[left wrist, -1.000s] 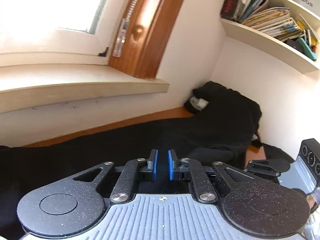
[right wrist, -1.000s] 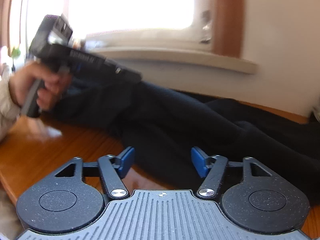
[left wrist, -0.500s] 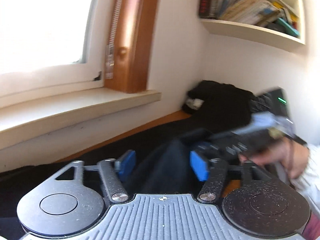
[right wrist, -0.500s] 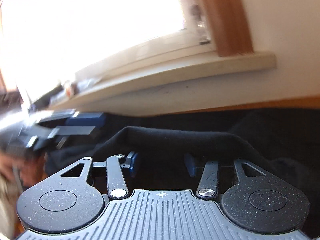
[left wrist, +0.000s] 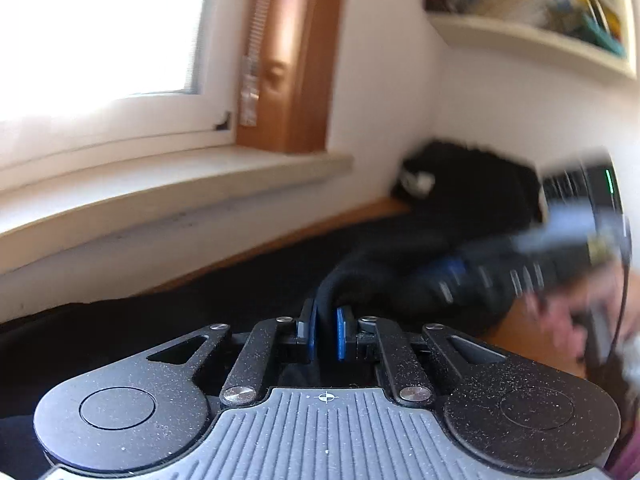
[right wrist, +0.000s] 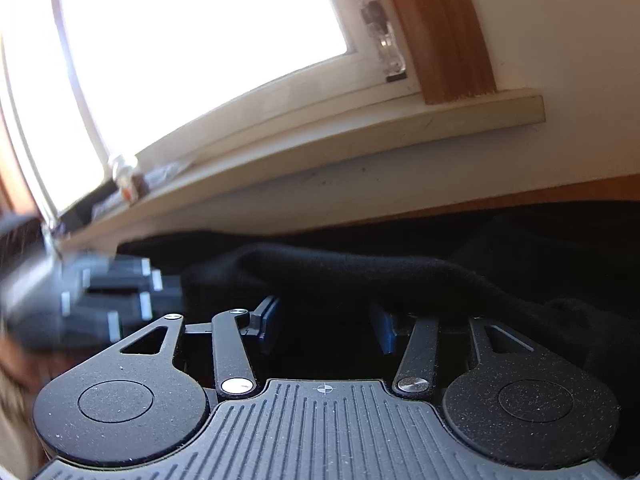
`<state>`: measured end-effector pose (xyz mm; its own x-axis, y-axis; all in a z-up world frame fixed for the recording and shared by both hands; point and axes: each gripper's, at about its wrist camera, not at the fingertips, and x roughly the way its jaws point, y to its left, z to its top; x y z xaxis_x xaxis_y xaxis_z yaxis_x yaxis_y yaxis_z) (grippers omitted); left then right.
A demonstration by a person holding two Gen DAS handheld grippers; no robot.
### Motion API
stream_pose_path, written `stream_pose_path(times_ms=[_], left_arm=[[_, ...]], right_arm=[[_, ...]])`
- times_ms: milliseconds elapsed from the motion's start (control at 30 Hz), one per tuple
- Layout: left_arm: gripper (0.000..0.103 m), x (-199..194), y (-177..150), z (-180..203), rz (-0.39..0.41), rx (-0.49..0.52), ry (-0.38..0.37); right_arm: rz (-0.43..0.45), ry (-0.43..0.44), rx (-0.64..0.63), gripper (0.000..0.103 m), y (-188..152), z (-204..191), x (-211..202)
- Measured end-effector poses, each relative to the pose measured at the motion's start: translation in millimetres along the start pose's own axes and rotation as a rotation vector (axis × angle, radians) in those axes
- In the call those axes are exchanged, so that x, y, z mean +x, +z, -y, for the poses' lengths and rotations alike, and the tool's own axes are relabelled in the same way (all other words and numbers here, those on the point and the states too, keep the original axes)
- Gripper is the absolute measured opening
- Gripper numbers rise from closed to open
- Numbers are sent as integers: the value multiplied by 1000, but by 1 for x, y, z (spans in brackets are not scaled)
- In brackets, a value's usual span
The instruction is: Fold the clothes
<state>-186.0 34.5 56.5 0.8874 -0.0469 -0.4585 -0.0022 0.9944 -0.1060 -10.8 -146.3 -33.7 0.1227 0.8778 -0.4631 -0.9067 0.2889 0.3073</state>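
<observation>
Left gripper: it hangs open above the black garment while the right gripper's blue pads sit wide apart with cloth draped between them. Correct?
Not quite. The left gripper is not open: the left wrist view shows its blue pads pinched shut on a fold of the black garment. The right gripper does sit wide apart with cloth draped between its pads.

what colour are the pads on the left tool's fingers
Blue pads, clearest in the left wrist view, pinching the black garment.

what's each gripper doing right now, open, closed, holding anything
Left gripper: shut on a fold of the black fabric garment.
Right gripper: open, jaws apart around a ridge of the same garment, not yet clamped.
</observation>
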Motion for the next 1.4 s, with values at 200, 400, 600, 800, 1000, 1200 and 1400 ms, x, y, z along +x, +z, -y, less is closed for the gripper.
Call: stream_pose_path(times_ms=[200,400,600,800,1000,1200,1400], left_arm=[[10,-10,6,-27,46,-113,-24],[10,-10,8,-28,39,-105,-29],[10,-18,7,-24,33,-97,-62],[28,-99,-11,-46,86,-125,61],[60,-201,-67,-74,104,-169,338],[69,-225,-103,-91,49,-232,389],[70,-201,-104,-106,-1,-237,394]], right_arm=[[-57,5,-153,52,-17,-21,-2],[-71,66,-263,58,-20,-46,5],[-96,86,-342,58,-21,-65,25],[-116,95,-347,12,-17,-67,33],[-87,121,-301,9,-23,-68,10],[-82,153,-278,11,-32,-70,-3],[-73,118,-257,42,-33,-72,-3]])
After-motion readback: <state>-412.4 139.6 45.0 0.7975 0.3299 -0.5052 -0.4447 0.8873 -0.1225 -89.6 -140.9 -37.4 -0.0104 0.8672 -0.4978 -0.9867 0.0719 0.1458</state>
